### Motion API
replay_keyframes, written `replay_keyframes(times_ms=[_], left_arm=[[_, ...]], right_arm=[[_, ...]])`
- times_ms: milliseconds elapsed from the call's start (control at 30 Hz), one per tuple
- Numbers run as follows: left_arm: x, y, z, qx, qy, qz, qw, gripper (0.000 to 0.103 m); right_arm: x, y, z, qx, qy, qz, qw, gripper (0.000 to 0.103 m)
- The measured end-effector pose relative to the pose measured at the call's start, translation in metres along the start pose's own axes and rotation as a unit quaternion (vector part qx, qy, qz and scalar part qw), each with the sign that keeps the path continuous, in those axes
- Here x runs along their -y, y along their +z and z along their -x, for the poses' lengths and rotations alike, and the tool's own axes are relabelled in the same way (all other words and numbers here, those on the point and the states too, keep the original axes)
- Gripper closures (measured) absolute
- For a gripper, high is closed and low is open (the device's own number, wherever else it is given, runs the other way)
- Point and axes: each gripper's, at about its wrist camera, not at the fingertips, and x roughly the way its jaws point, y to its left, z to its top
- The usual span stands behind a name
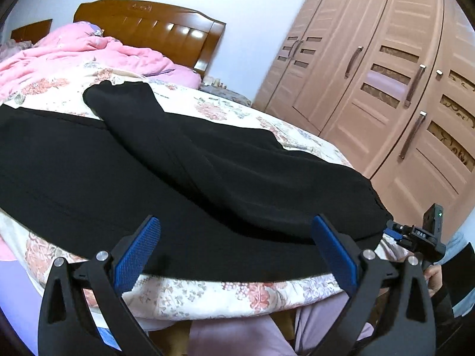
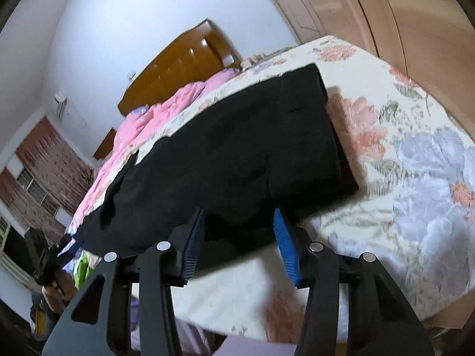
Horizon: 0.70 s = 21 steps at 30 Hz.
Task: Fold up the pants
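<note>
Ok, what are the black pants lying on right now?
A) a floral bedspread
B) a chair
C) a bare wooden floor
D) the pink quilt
A: the pants lie spread across the floral bedspread, which shows around their edges; the pink quilt is bunched further back by the headboard.

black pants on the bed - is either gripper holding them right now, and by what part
Neither. The left gripper stands wide open over the near edge of the black pants; the right gripper is also open, its pads clear of the cloth.
</note>
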Motion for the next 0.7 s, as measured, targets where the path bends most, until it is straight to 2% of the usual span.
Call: replay_keyframes(times_ms=[133,300,400,433,467,500,567,600,633,667,700], left_arm=[[0.0,0.006,-0.007,-0.009,0.001,0.0,1.0,0.002],[0.006,0.017,-0.034,-0.053,-0.01,0.023,0.9983,0.002],[0.006,0.03,-0.06,-0.08,0.011,0.033,0.9962,0.002],[0.004,0.036,-0.076,-0.099,0.041,0.043,0.9933,0.002],[0.002,0.04,-0.084,-0.107,0.052,0.05,0.9916,0.004],[-0.001,0.043,-0.092,-0.113,0.062,0.06,0.9899,0.011],[-0.005,0.047,-0.104,-0.124,0.109,0.067,0.9839,0.069],[-0.004,0.048,-0.103,-0.113,0.131,0.058,0.9833,0.083],[0.0,0.049,-0.099,-0.107,0.141,0.042,0.9833,0.092],[0.0,0.049,-0.094,-0.098,0.138,0.042,0.9846,0.094],[0.001,0.047,-0.084,-0.08,0.133,0.04,0.9871,0.095]], right_arm=[[0.007,0.007,-0.006,-0.004,0.011,-0.032,0.999,0.055],[0.019,0.006,-0.013,-0.005,0.032,-0.074,0.997,0.055],[0.019,0.006,-0.013,-0.005,0.031,-0.073,0.997,0.056],[0.019,0.006,-0.013,-0.005,0.03,-0.071,0.997,0.056],[0.02,0.006,-0.014,-0.005,0.029,-0.07,0.997,0.056],[0.02,0.006,-0.014,-0.004,0.028,-0.067,0.997,0.056],[0.019,0.005,-0.013,-0.003,0.028,-0.066,0.997,0.057],[0.02,0.005,-0.013,-0.002,0.025,-0.066,0.998,0.059],[0.02,0.003,-0.012,-0.001,0.021,-0.064,0.998,0.065],[0.02,0.003,-0.011,0.002,0.007,-0.061,0.998,0.076],[0.02,0.001,-0.01,0.007,0.001,-0.058,0.998,0.079]])
